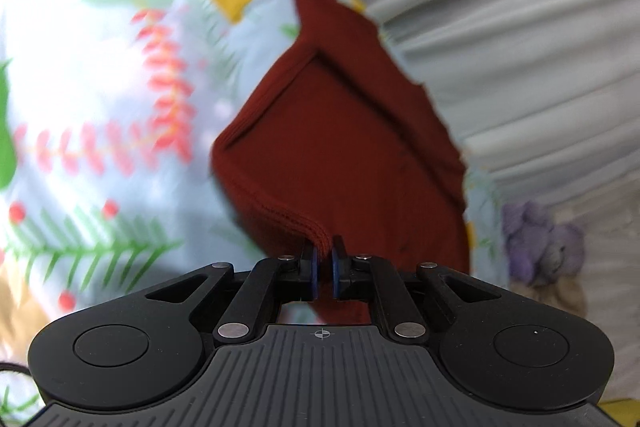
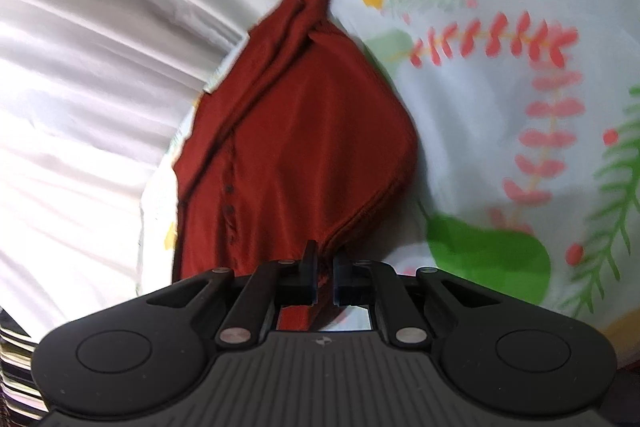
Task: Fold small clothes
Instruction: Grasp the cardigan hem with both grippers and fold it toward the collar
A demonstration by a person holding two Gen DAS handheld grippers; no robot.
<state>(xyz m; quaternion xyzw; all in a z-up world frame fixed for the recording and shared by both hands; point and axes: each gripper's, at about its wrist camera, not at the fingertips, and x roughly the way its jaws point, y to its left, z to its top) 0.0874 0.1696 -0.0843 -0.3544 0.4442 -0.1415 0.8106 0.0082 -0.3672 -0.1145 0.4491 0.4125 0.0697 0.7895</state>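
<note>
Rust-red garment [image 1: 344, 147]: I see it hanging forward from both tools over the floral sheet [image 1: 120, 87], its far end resting near the sheet's edge by the grey pleated curtain [image 1: 520, 7].
Left tool [image 1: 325, 257]: nearly closed, pinching a stack of ribbed hem layers.
Right tool [image 2: 325, 261]: nearly closed on another near edge (button line just left of it).
Long axis: straight away from both tools.
Nearer hand: I judge neither; both share the near edge.
</note>
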